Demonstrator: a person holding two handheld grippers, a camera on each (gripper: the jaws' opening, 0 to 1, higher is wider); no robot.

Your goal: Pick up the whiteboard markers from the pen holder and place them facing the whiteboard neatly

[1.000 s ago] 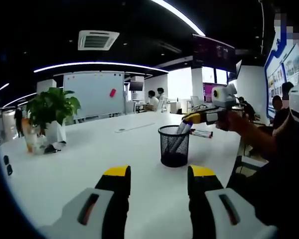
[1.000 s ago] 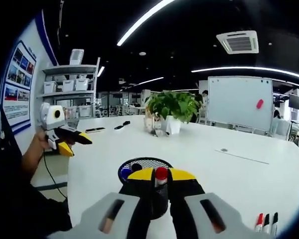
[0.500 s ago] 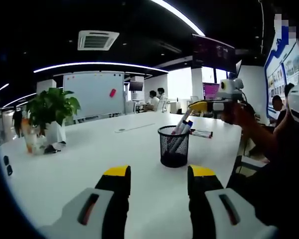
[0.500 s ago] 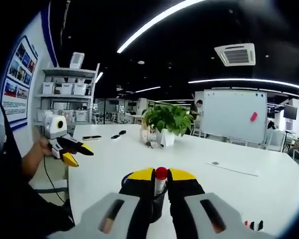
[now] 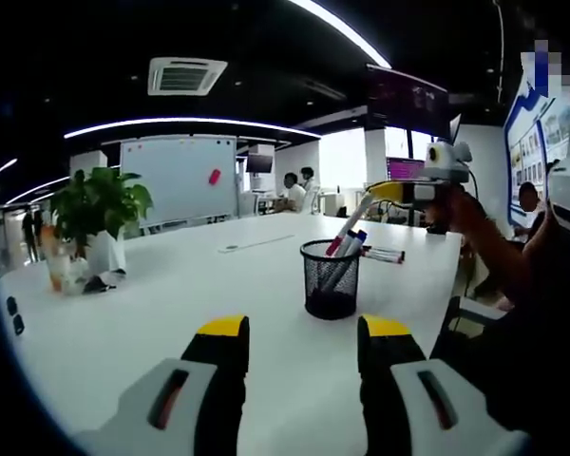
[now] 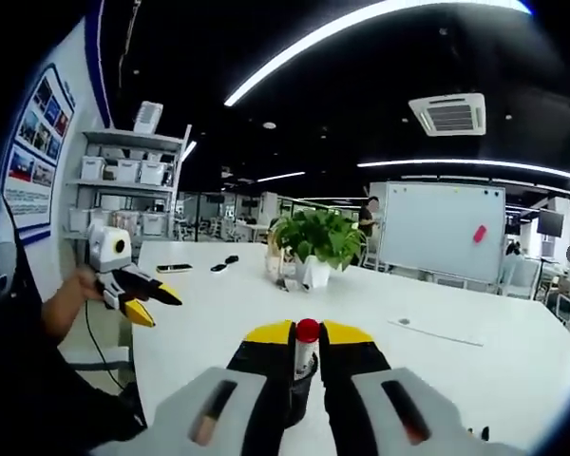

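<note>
A black mesh pen holder (image 5: 332, 278) stands on the white table (image 5: 171, 313) ahead of my left gripper (image 5: 304, 329), which is open and holds nothing. Blue-capped markers (image 5: 353, 243) lean inside the holder. Above it, my right gripper (image 5: 399, 191) comes in from the right, shut on a red-capped marker (image 5: 346, 228) that hangs tilted over the rim. In the right gripper view, my right gripper (image 6: 307, 334) clamps that red-capped marker (image 6: 307, 344) upright. The left gripper (image 6: 152, 302) is open at the left. The whiteboard (image 5: 179, 179) stands at the far side of the room.
Several markers (image 5: 385, 255) lie on the table beyond the holder. A potted plant (image 5: 100, 209) stands at the left of the table, small dark devices (image 6: 224, 263) lie further along, and a shelf (image 6: 123, 180) with boxes stands behind. People sit near the whiteboard (image 6: 442, 231).
My right gripper has risen with the red-capped marker, drawing it up out of the holder. The holder has dropped out of the right gripper view. The left gripper has stayed still.
</note>
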